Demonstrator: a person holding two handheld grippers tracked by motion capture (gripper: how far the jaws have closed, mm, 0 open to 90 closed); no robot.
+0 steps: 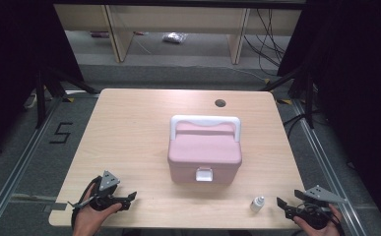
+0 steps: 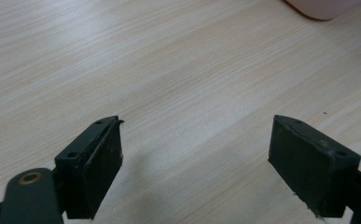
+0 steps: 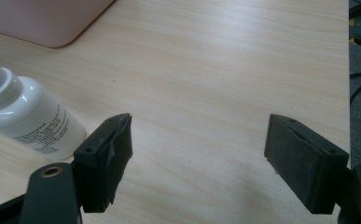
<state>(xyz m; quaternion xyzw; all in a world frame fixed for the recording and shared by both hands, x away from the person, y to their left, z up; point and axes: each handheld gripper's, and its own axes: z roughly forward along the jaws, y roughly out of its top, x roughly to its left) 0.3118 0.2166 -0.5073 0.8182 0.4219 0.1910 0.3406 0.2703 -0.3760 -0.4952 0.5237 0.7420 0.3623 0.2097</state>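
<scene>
Hands at the near table (image 1: pixel 129 118) edge each hold a gripper. Left gripper (image 1: pixel 130 198) sits near the left corner, jaws spread wide, nothing between them. Right gripper (image 1: pixel 282 204) sits near the right corner, jaws also wide and empty. Small white bottle (image 1: pixel 257 203) lies just beside the right gripper. Farther back, mid-table, stands a closed pink box (image 1: pixel 205 153) with a white handle (image 1: pixel 206 120).

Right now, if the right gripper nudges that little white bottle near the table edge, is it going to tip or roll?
The white bottle looks small and taller than wide, so a high push would likely tip it. Its round body would probably roll once down, perhaps toward the table edge nearby. The glossy plastic may slip between the pads, so a low, centred grip seems safer.
</scene>
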